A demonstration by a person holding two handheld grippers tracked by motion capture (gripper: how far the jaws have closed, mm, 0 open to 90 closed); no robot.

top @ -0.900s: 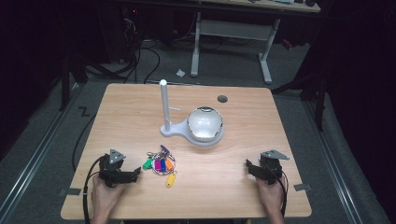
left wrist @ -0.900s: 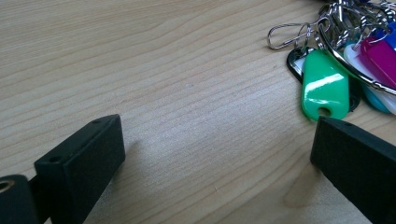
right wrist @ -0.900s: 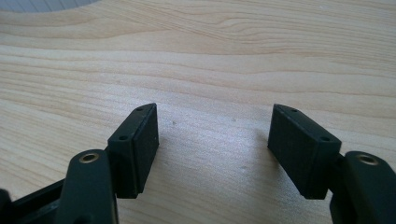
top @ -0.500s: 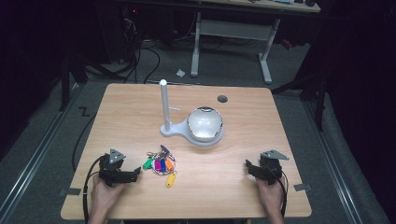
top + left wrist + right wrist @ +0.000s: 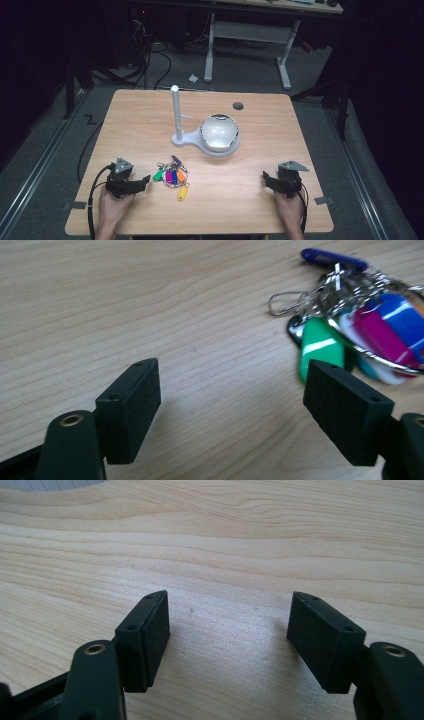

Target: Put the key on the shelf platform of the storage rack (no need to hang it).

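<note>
A: Our left gripper (image 5: 142, 181) lies low over the table (image 5: 260, 150) near its front left corner, jaws spread wide with only bare wood between them. The hand (image 5: 112, 207) behind it comes in from the near edge, wrist about level, jaws pointing across towards the keys.

B: In the left gripper view we see the bunch of keys (image 5: 360, 325) just beyond the right-hand jaw, apart from it: a green tag nearest, then magenta and blue ones, on metal rings.

A: From above, we place that bunch of keys (image 5: 171, 176) just beside the gripper's tips, flat on the table, a yellow tag (image 5: 183, 192) trailing towards us.

B: Our right gripper (image 5: 266, 178) sits near the front right corner, well apart from the keys, jaws also wide and empty. Its hand (image 5: 290, 210) enters from the near edge too.

A: Farther out, mid-table, we have the white stand (image 5: 176, 112), its post upright, and the bowl (image 5: 219, 133) touching its base.
</note>
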